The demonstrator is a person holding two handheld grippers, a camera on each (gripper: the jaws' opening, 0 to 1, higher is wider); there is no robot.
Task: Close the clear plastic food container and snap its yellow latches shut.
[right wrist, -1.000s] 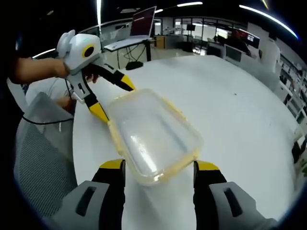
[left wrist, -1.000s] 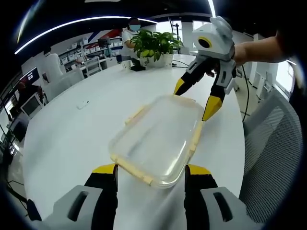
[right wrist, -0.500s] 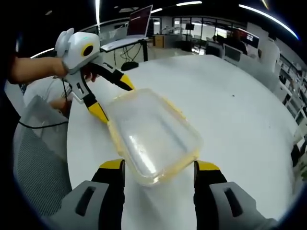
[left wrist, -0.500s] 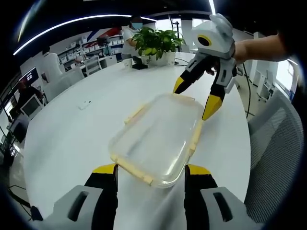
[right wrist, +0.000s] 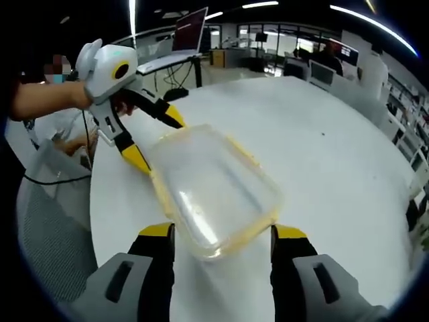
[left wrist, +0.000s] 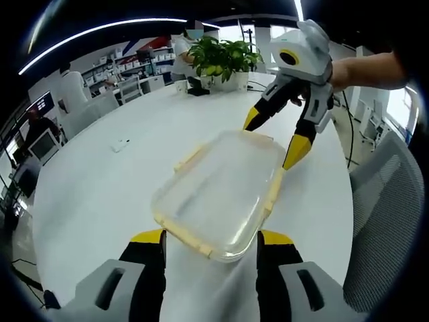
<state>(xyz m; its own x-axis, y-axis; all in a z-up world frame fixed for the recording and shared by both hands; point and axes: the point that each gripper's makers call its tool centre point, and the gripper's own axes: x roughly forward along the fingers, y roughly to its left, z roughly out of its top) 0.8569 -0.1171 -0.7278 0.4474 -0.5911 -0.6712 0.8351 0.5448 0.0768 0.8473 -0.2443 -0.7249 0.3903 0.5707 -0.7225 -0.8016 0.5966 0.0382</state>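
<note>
A clear plastic food container (left wrist: 221,191) (right wrist: 211,188) with yellow latches lies on the white table, its lid resting on top. In the left gripper view my left gripper (left wrist: 210,243) is open, its yellow-tipped jaws either side of the container's near short end. The right gripper (left wrist: 273,141) comes in from the upper right, open, its tips straddling the far end. In the right gripper view my right gripper (right wrist: 221,236) stands open around its near end, and the left gripper (right wrist: 155,139) is open at the far end. A yellow side latch (left wrist: 189,159) sticks out.
The round white table (left wrist: 100,194) (right wrist: 335,154) spreads wide around the container. A potted plant (left wrist: 218,60) stands at its far edge, with a small flat object (left wrist: 118,145) lying left. A grey mesh chair (left wrist: 385,221) (right wrist: 50,228) stands beside the table. Desks and people fill the office behind.
Both views drifted slightly; the grippers and container keep nearly the same places. The mesh chair has slid a little outward in both views.
</note>
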